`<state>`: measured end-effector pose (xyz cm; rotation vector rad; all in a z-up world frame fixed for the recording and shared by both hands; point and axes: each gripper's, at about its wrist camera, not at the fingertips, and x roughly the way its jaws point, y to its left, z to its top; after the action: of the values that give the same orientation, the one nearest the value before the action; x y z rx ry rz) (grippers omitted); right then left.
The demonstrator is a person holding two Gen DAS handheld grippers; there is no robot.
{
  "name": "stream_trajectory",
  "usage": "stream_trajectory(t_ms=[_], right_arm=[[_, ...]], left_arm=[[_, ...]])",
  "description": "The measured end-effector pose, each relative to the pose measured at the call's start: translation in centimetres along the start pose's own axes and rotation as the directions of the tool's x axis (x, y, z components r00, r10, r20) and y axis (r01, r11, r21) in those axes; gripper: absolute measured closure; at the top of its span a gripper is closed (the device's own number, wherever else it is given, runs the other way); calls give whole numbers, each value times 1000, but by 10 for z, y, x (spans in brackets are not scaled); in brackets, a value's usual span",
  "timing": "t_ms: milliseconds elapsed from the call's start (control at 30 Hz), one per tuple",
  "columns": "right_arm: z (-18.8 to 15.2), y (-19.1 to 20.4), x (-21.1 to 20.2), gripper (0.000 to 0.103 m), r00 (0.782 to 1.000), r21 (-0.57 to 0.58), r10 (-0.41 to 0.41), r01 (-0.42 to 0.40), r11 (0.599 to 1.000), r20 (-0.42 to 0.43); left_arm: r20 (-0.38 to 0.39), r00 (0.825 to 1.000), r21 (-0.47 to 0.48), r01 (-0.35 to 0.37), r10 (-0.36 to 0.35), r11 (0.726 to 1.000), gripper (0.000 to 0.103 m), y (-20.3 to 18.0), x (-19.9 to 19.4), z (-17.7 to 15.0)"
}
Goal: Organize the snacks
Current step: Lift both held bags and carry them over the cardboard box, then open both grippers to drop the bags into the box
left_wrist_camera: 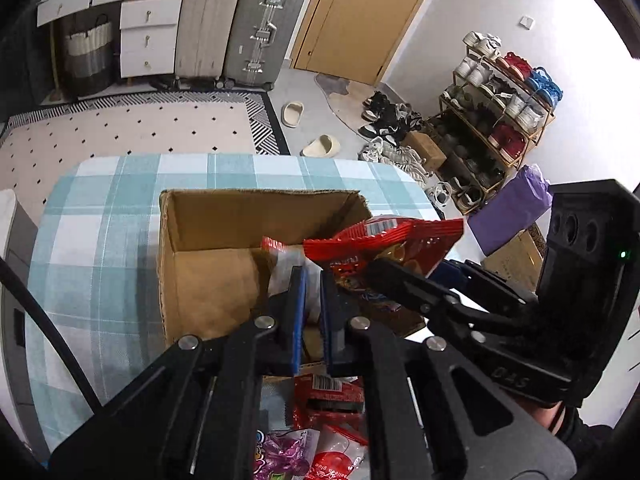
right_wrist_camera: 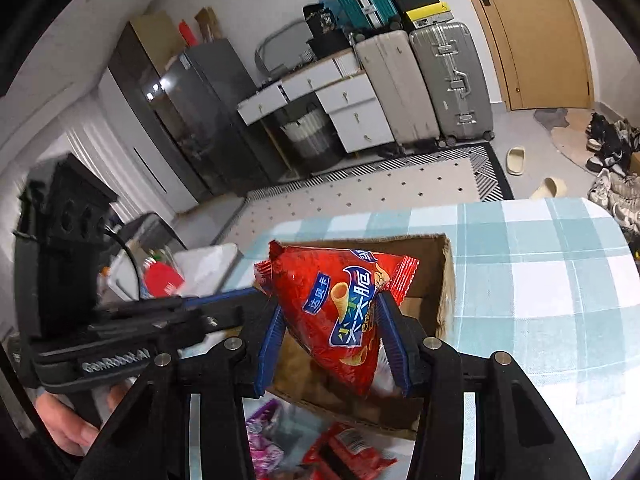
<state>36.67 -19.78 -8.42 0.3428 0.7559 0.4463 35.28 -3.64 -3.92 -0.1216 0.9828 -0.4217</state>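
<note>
An open cardboard box [left_wrist_camera: 208, 240] stands on the blue checked tablecloth; it also shows in the right wrist view [right_wrist_camera: 432, 276]. My right gripper [right_wrist_camera: 336, 328] is shut on a red corn-snack bag [right_wrist_camera: 336, 304] and holds it over the box's near right corner; the bag shows in the left wrist view [left_wrist_camera: 384, 244]. My left gripper [left_wrist_camera: 313, 296] is nearly shut and empty, above the box's near edge. A white packet with a red top [left_wrist_camera: 280, 260] lies inside the box. Loose snacks lie in front of the box: a red packet [left_wrist_camera: 328, 400], a purple packet [left_wrist_camera: 280, 456].
The table's far edge [left_wrist_camera: 240, 156] borders a dotted rug. Suitcases [left_wrist_camera: 240, 28], white drawers [left_wrist_camera: 148, 36], slippers and a shoe rack [left_wrist_camera: 496, 120] stand beyond. A purple bag [left_wrist_camera: 512, 208] sits to the right. A dark cabinet [right_wrist_camera: 192, 120] stands at the left.
</note>
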Motion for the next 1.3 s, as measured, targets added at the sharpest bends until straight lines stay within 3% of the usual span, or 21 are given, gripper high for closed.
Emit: stream_trajectory(t_ms=[200, 400, 433, 500, 600, 667, 733, 900, 1033, 1300], right_arm=[[-2, -3, 15, 52, 999, -10, -18, 18, 1000, -26], [-4, -3, 3, 49, 1000, -9, -23, 23, 1000, -1], [-5, -3, -1, 47, 1000, -4, -21, 21, 1000, 4], [-8, -3, -11, 39, 1000, 6, -18, 18, 1000, 17], [-18, -1, -36, 38, 999, 12, -8, 7, 1000, 49], [-26, 3, -52, 37, 998, 6, -15, 14, 1000, 68], [-36, 7, -68, 33, 996, 7, -14, 13, 1000, 87], [-62, 21, -108, 31, 991, -9, -12, 13, 1000, 131], [-78, 38, -139, 24, 984, -43, 2, 5, 999, 179], [-114, 80, -203, 11, 957, -127, 24, 13, 992, 289]], left_arm=[[10, 1000, -12, -27, 27, 1000, 98, 8, 5, -7], [10, 998, -30, -54, 55, 998, 95, 15, -12, -22], [17, 998, -27, -62, 62, 998, 93, 14, -16, -24], [37, 996, -19, -80, 81, 997, 74, 11, -29, -32], [98, 989, -5, -114, 114, 993, 50, 3, -55, -46], [137, 983, 6, -129, 126, 992, 43, -4, -73, -56], [172, 974, 29, -155, 148, 987, 41, -14, -90, -68], [255, 949, 93, -215, 185, 972, 24, -43, -132, -99], [311, 931, 111, -234, 190, 966, 23, -62, -166, -127], [348, 912, 99, -269, 220, 958, 20, -76, -211, -172]])
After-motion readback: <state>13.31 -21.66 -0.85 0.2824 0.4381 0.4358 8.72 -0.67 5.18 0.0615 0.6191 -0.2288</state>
